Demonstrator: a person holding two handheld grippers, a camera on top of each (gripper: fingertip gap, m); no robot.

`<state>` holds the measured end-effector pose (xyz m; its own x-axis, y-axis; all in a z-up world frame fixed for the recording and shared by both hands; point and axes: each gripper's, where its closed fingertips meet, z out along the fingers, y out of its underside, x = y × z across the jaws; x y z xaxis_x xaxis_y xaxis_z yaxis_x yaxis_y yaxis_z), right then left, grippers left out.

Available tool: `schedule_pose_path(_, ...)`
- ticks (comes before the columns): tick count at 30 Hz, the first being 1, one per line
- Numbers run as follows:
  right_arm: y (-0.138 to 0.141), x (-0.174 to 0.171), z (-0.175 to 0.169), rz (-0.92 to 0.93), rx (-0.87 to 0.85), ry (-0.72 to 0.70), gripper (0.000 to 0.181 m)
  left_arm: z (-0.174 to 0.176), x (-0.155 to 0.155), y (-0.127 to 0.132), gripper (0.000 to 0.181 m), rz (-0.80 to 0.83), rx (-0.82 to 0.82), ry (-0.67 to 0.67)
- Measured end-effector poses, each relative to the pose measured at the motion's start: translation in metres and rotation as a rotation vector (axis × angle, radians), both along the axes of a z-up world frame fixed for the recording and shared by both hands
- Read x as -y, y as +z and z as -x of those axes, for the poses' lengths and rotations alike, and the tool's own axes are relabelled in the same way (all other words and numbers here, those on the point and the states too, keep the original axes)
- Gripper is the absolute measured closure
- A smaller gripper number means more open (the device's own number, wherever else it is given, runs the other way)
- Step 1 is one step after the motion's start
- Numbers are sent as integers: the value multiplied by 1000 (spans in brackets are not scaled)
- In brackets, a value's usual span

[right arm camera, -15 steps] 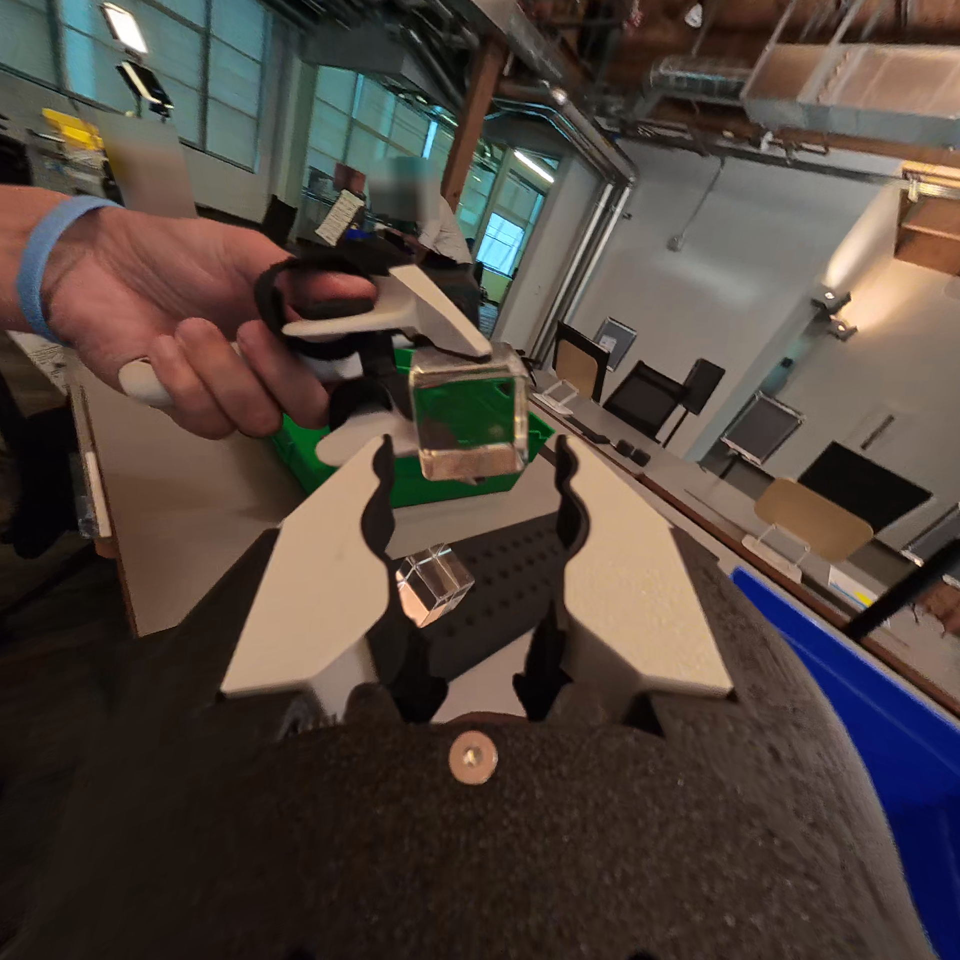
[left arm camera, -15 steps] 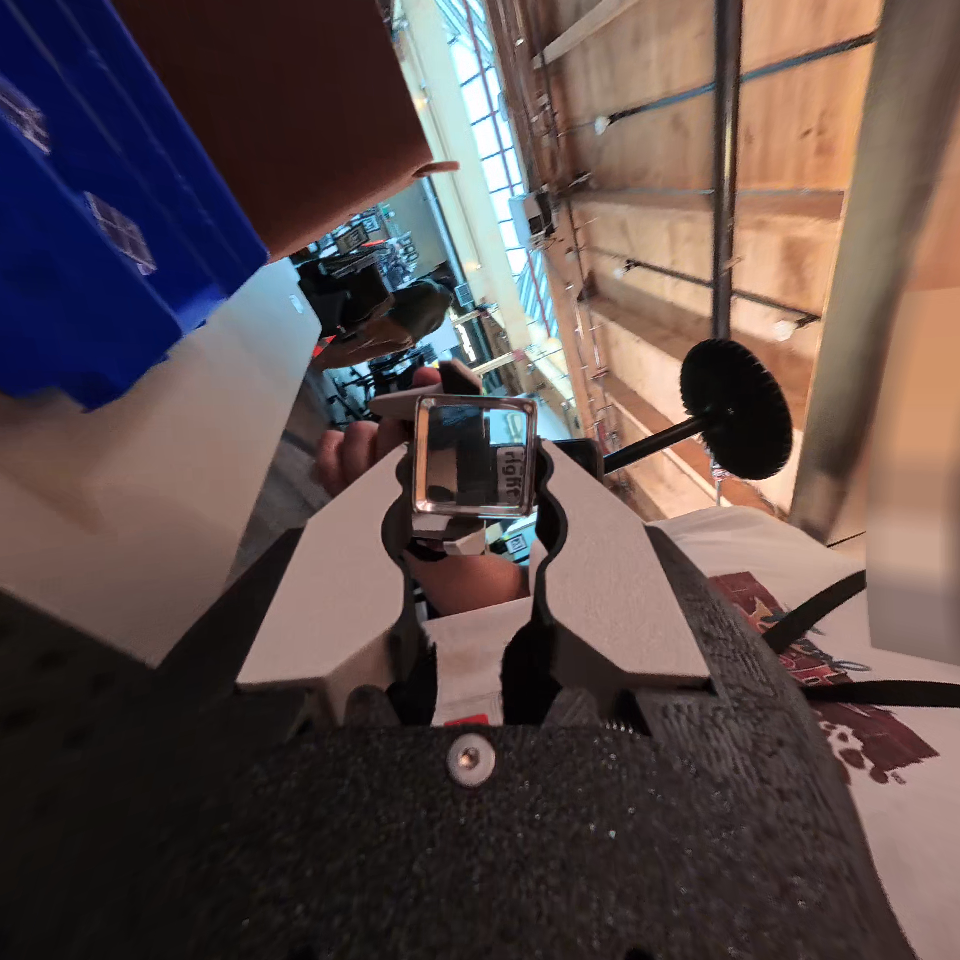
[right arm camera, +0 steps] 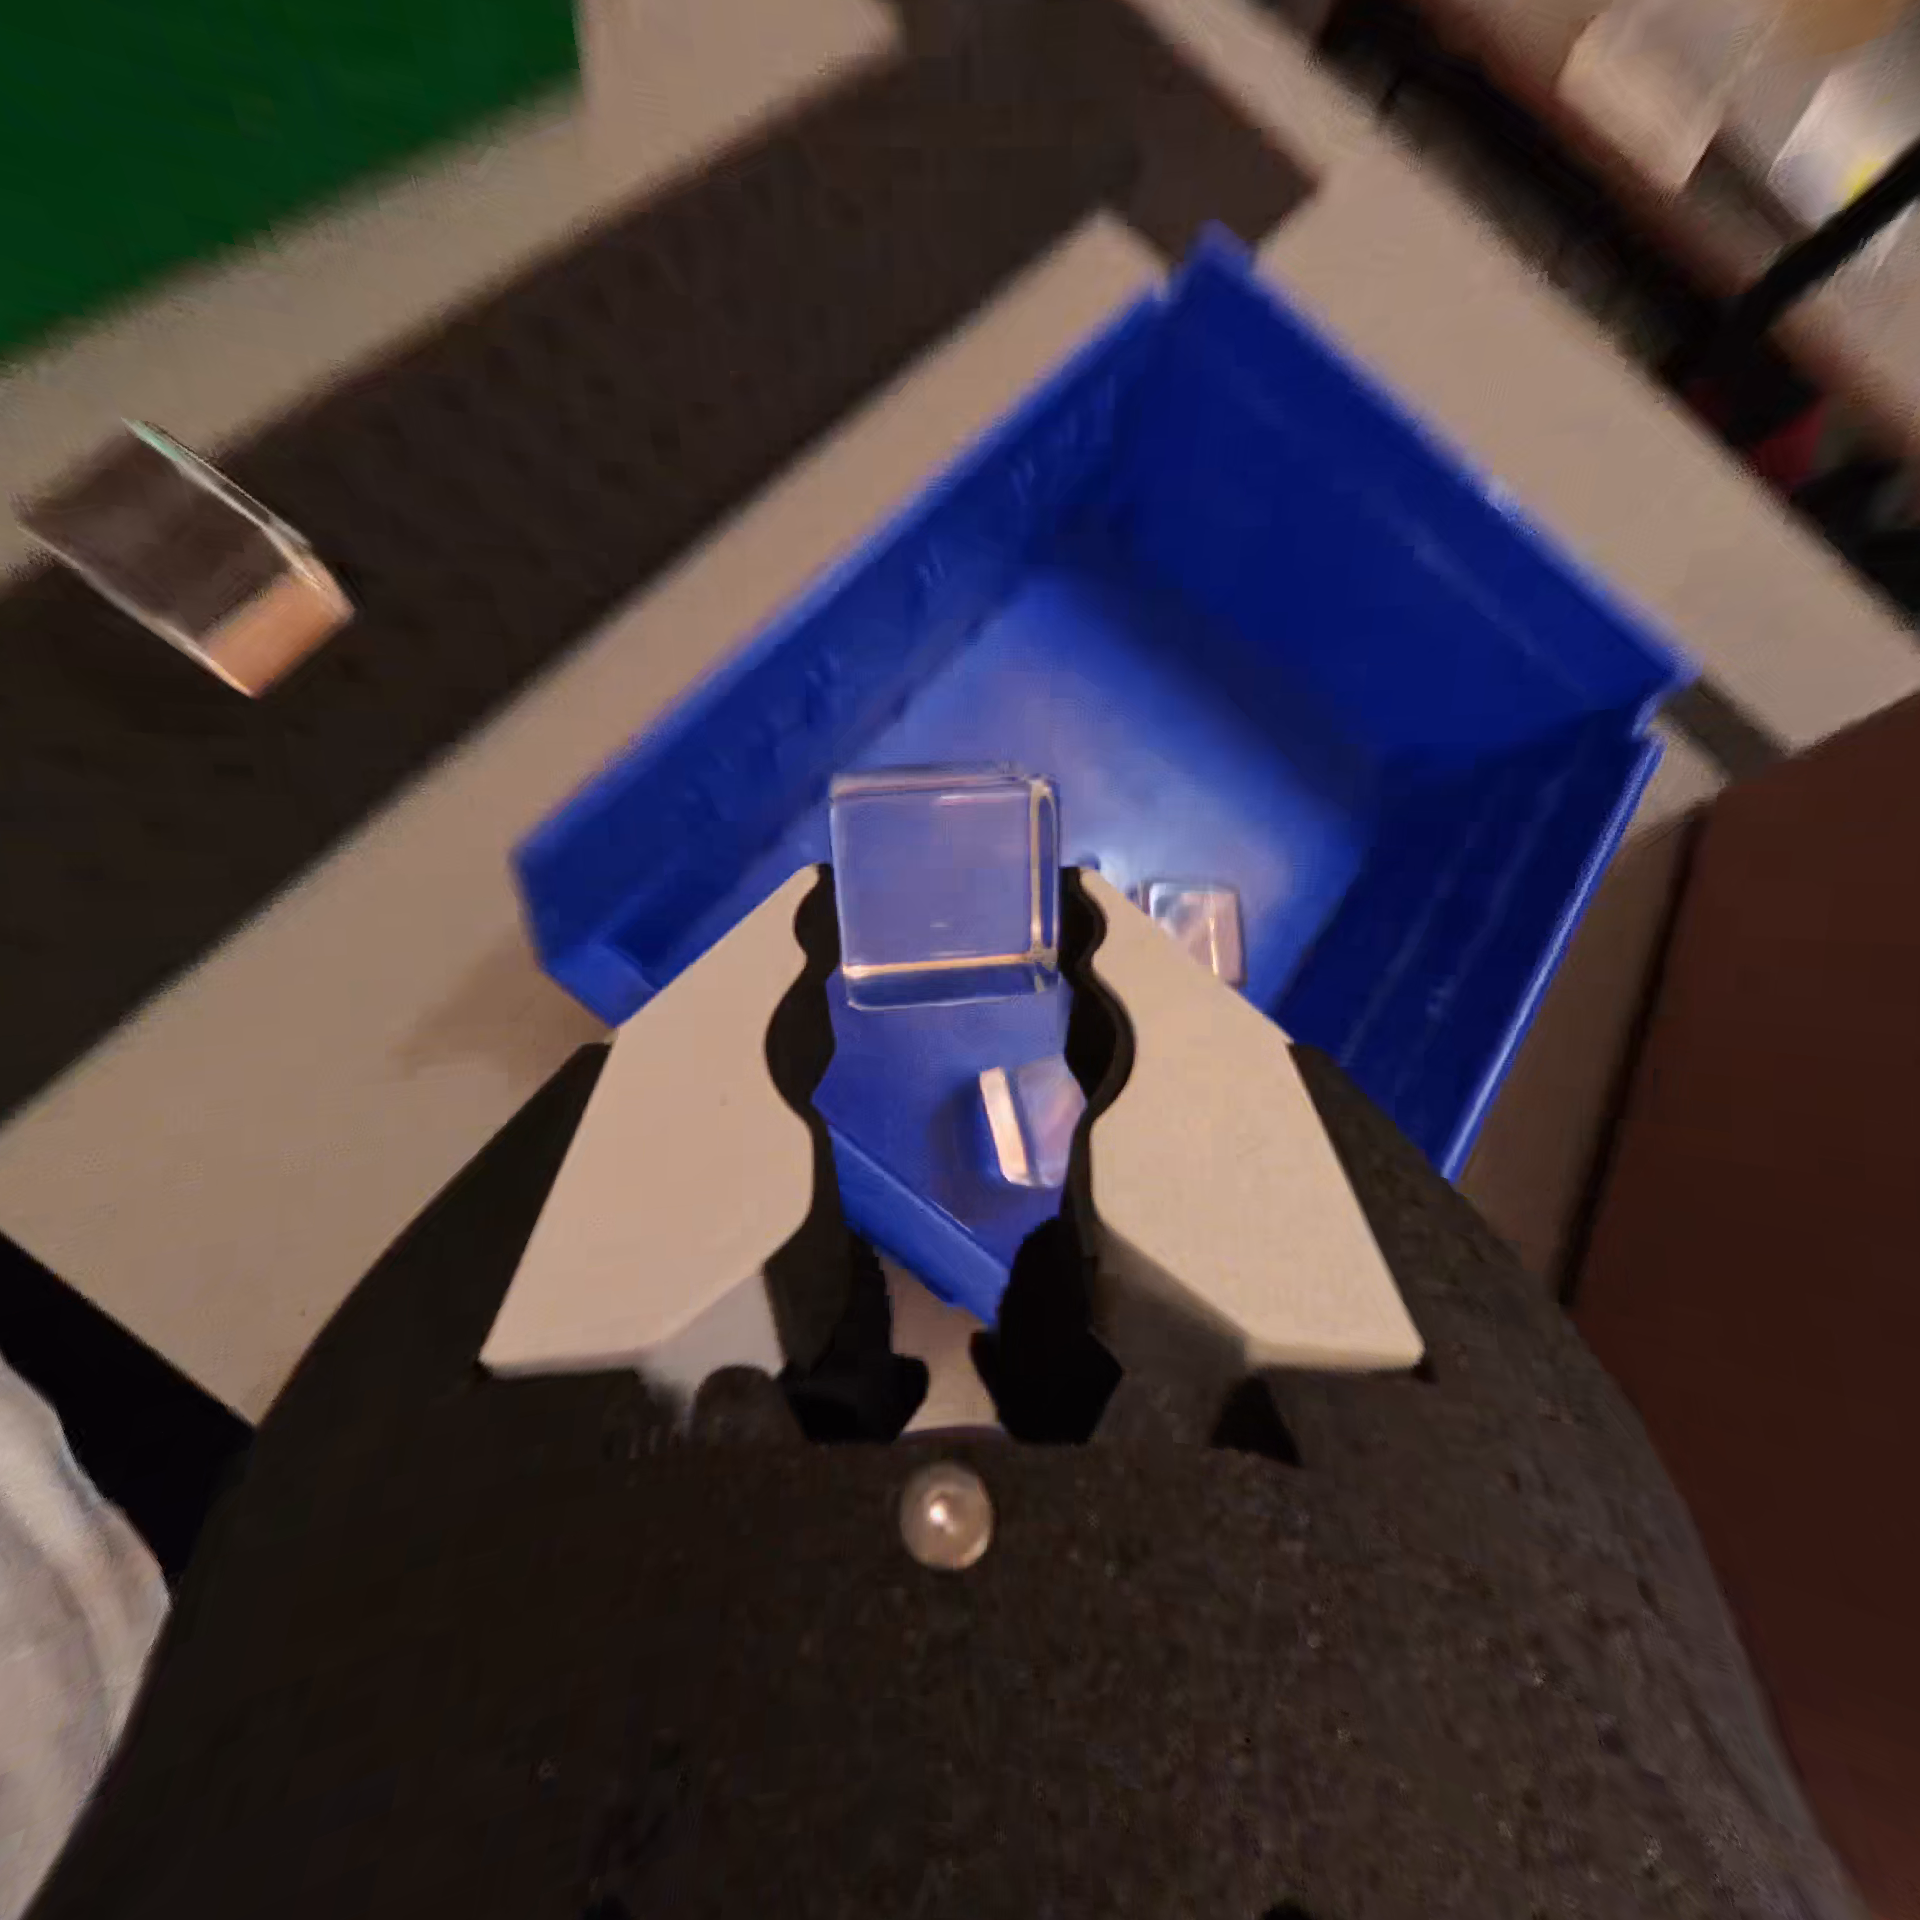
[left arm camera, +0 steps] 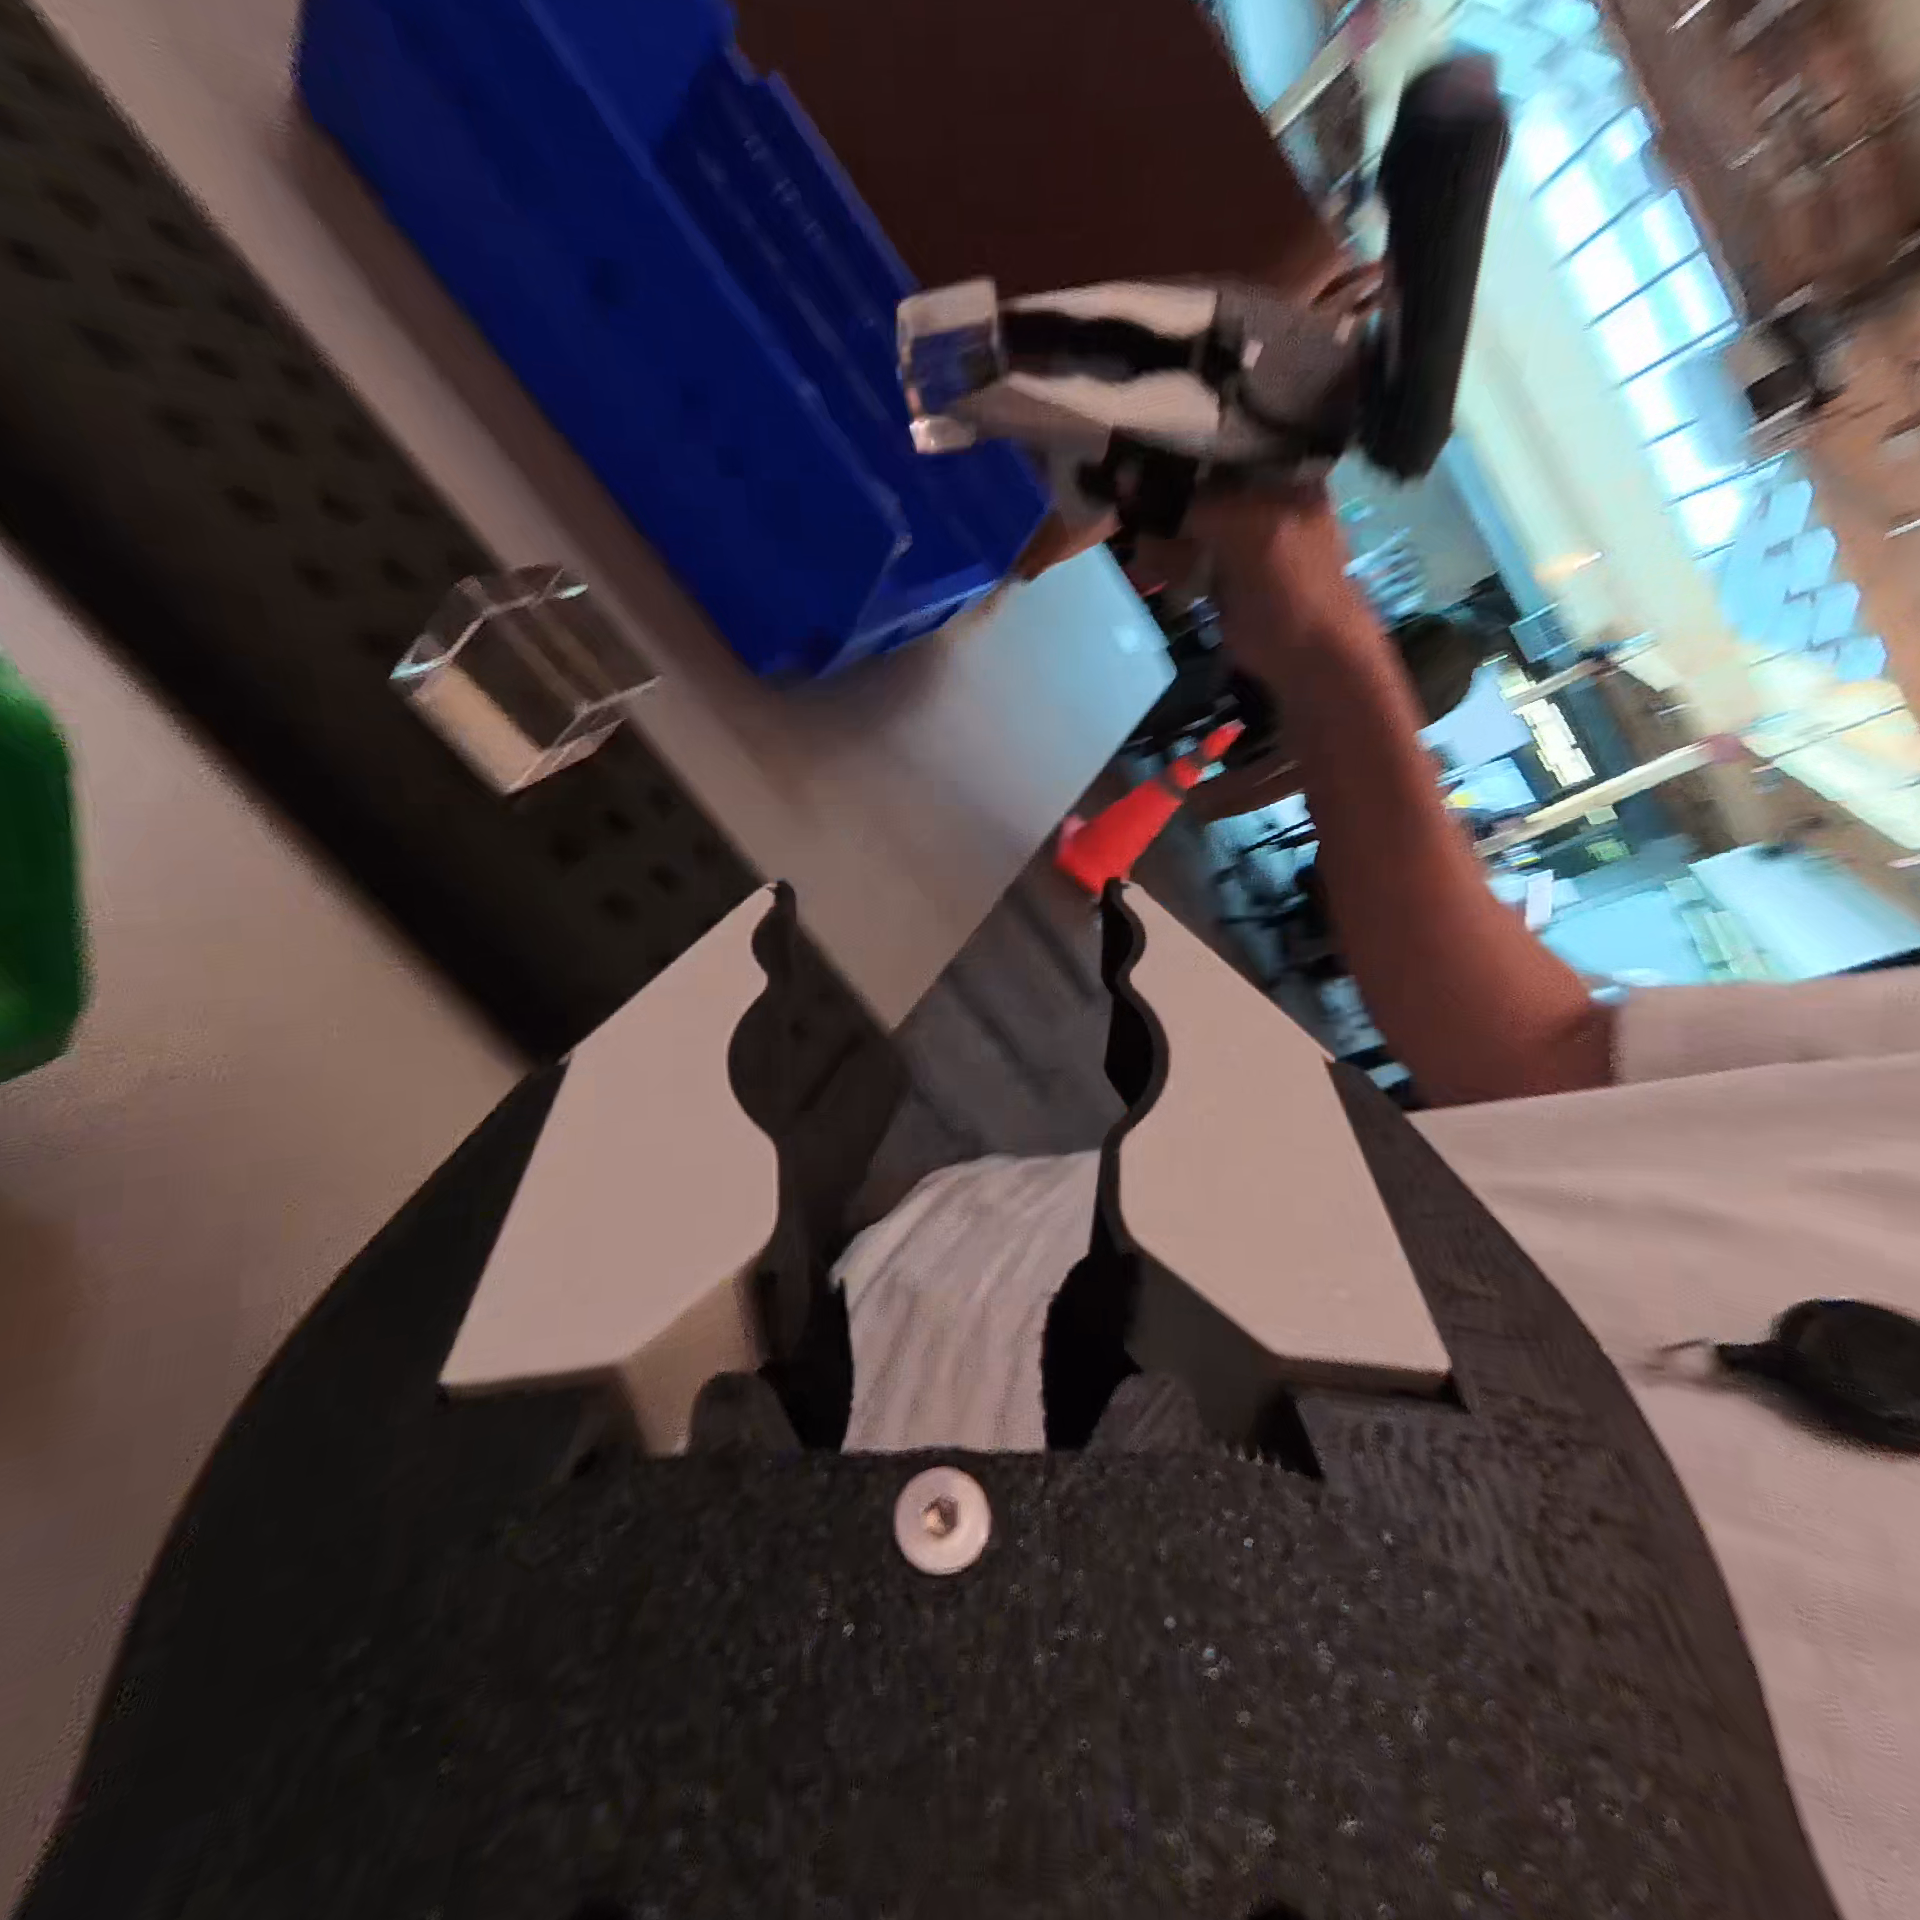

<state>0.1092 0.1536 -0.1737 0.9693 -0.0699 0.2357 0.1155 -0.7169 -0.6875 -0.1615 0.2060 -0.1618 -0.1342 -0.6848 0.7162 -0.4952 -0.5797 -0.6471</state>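
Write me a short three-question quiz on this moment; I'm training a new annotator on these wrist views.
1. True or false: the left claw holds something.
2. What does the right claw grip? A) orange cone B) clear plastic cube C) green bin
3. How many small clear cubes lie inside the blue plastic bin?

Key:
1. False; it is open and empty.
2. B, the clear plastic cube, held above the bin.
3. Two; a further clear block lies outside on the black perforated mat.

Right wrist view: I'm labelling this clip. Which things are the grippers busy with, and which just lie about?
Busy with: right gripper, shut on clear cube, above blue bin holding two clear pieces.
Lying about: clear block on black perforated mat; green bin; left gripper, open and empty.
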Motion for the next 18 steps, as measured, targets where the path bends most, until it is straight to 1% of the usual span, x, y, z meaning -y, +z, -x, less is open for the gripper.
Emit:
schedule_pose_path(1,-16,0,-8,78,-38,8,140,7,-1,-11,121,-76,-35,13)
schedule_pose_path(2,-35,2,-8,189,-101,35,139,13,-2,-20,121,-149,-66,24)
schedule_pose_path(4,-61,1,-12,348,-145,46,139,21,-1,-36,121,-263,-147,14)
schedule_pose_path(7,-89,-3,-9,518,-202,81,139,11,2,-36,121,-456,-163,-28)
schedule_pose_path(10,-106,-5,-5,617,-173,134,139,-12,-3,-34,119,-669,-230,-95)
schedule_pose_path(12,-111,-6,-3,615,-168,147,139,-30,-13,-38,120,-773,-287,-134)
schedule_pose_path(15,-111,-6,-4,569,-145,159,139,-59,-25,-48,120,-804,-357,-207)
schedule_pose_path(16,-109,-4,-6,550,-132,141,134,-67,-31,-53,120,-832,-389,-221)
schedule_pose_path(17,-105,-2,-9,511,-124,108,120,-75,-38,-56,120,-882,-411,-231)
schedule_pose_path(18,-98,-1,-9,454,-129,75,114,-82,-43,-58,120,-937,-420,-254)
